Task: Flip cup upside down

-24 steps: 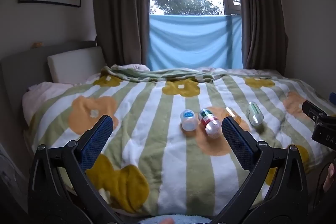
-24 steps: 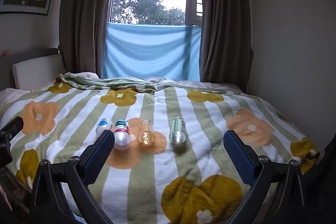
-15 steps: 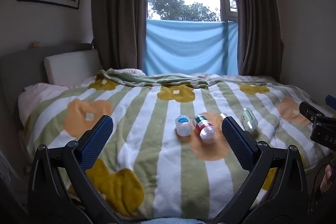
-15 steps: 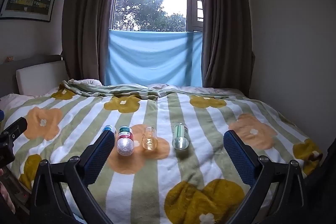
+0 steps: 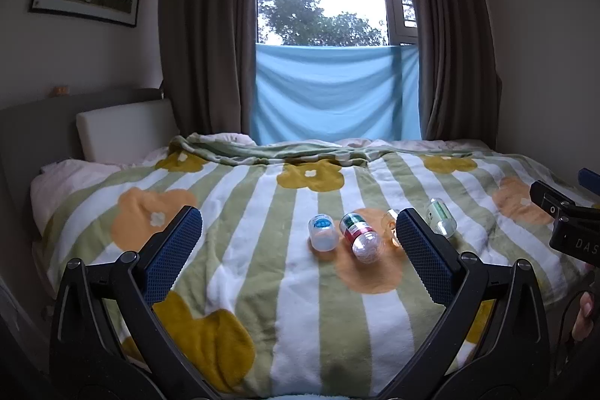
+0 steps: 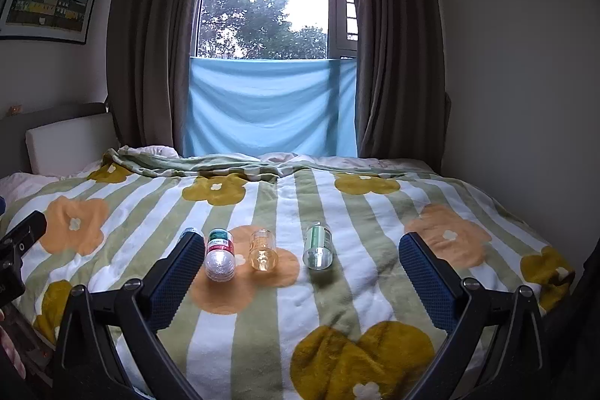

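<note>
Several small plastic cups lie in a row on the flowered blanket. In the left wrist view I see a white cup with a blue label (image 5: 321, 233), a red and green cup (image 5: 360, 236), an amber cup (image 5: 390, 225) partly behind my finger, and a pale green cup (image 5: 441, 217). The right wrist view shows the red and green cup (image 6: 220, 253), the amber cup (image 6: 262, 250) and the pale green cup (image 6: 318, 247); the white one is almost hidden behind my left finger. My left gripper (image 5: 298, 231) and right gripper (image 6: 302, 255) are both open, held short of the cups, empty.
The bed (image 5: 262, 268) with a striped green and white blanket fills the room. A headboard and white pillow (image 5: 123, 130) stand at the left, a curtained window with a blue cloth (image 5: 333, 92) behind. The right gripper's body (image 5: 566, 223) shows at the left view's right edge.
Both views have pulled back and tilted up from the bed; the cups now look smaller and lower in the frames. The cups have not moved.
</note>
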Demonstrator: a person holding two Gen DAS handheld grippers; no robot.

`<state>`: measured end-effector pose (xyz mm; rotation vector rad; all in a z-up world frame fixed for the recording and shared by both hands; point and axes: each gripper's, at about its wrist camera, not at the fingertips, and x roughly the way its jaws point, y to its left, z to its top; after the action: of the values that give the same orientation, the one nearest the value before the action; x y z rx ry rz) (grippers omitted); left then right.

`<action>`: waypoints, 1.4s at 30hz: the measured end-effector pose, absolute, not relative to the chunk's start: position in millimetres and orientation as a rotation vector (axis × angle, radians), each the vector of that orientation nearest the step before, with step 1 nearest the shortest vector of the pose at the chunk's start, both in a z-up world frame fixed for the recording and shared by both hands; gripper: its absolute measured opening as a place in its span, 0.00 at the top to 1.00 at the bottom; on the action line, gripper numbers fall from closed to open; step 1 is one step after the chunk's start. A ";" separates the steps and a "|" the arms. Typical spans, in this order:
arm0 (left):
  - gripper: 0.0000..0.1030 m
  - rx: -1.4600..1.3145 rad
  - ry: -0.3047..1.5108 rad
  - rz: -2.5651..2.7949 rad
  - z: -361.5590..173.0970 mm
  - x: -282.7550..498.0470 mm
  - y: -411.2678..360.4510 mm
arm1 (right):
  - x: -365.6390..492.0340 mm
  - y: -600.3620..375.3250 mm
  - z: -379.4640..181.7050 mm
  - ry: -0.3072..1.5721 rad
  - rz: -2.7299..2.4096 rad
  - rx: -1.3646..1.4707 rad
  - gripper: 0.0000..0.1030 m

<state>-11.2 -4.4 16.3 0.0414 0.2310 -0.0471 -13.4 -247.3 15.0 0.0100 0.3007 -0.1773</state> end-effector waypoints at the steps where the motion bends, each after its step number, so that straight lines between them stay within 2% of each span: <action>1: 0.00 0.041 0.230 -0.046 16.7 -11.3 -4.3 | -13.9 -248.2 15.8 0.300 -0.178 0.012 0.00; 42: 0.00 -0.012 0.265 -0.039 12.1 -2.8 6.2 | -7.2 -245.0 4.9 0.281 -0.141 0.001 0.00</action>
<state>-2.8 6.2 12.1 -0.0116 0.2648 -0.0392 -7.2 -245.0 4.9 0.0007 0.2807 -0.1410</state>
